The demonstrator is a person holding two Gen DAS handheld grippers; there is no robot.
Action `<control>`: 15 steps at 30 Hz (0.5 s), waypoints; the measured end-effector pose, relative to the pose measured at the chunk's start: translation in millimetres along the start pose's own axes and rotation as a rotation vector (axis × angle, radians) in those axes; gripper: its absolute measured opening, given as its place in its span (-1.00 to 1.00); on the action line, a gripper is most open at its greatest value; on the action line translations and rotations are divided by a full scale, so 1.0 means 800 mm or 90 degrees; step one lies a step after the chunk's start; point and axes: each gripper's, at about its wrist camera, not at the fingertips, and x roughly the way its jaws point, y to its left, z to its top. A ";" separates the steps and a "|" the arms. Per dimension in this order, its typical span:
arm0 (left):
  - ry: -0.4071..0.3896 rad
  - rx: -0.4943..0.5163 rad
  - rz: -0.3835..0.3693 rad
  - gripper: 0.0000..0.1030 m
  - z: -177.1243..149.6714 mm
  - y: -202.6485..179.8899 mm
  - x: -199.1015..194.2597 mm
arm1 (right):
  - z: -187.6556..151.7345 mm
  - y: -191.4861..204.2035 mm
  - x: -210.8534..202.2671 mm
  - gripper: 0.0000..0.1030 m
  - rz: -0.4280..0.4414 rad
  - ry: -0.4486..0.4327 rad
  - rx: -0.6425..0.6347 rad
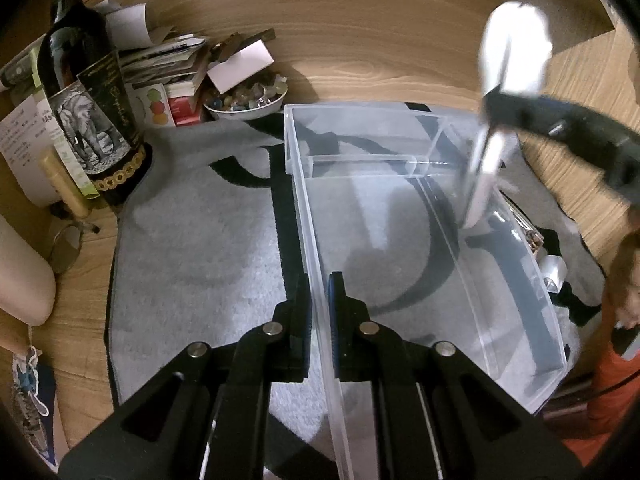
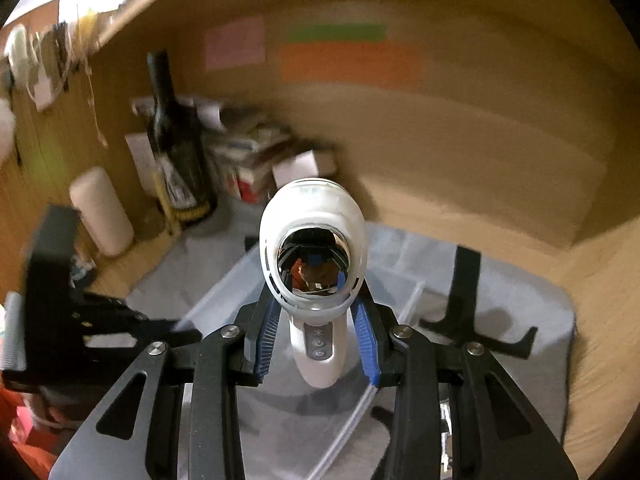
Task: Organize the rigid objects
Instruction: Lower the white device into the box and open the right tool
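Gray fuzzy towel (image 1: 192,240) with black curved markings fills the middle of the left wrist view, lying on a wood-grain desk (image 1: 380,40). On it sits the clear plastic organizer box (image 1: 400,216), rigid and glossy, with a divider near its far end. Left gripper (image 1: 319,312) reaches in from the bottom centre, jaws narrow, pinching the box's near left wall between them. Right gripper (image 2: 316,332) comes in from the bottom of its own view, blue ribbed pads clamped on the handle of a white handheld device (image 2: 314,248), smooth with a mirrored round face, held upright above the box. Dark wine bottle (image 1: 86,92) stands upper left
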 end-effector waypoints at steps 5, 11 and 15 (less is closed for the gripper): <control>-0.009 0.001 -0.005 -0.83 -0.002 0.000 -0.001 | -0.006 0.000 0.032 -0.37 -0.001 0.055 -0.002; -0.012 0.006 -0.013 -0.83 -0.003 0.002 -0.001 | -0.008 0.003 0.059 -0.37 0.005 0.104 -0.011; -0.014 0.009 -0.015 -0.82 -0.003 0.002 -0.001 | -0.010 0.008 0.074 -0.37 -0.001 0.138 -0.031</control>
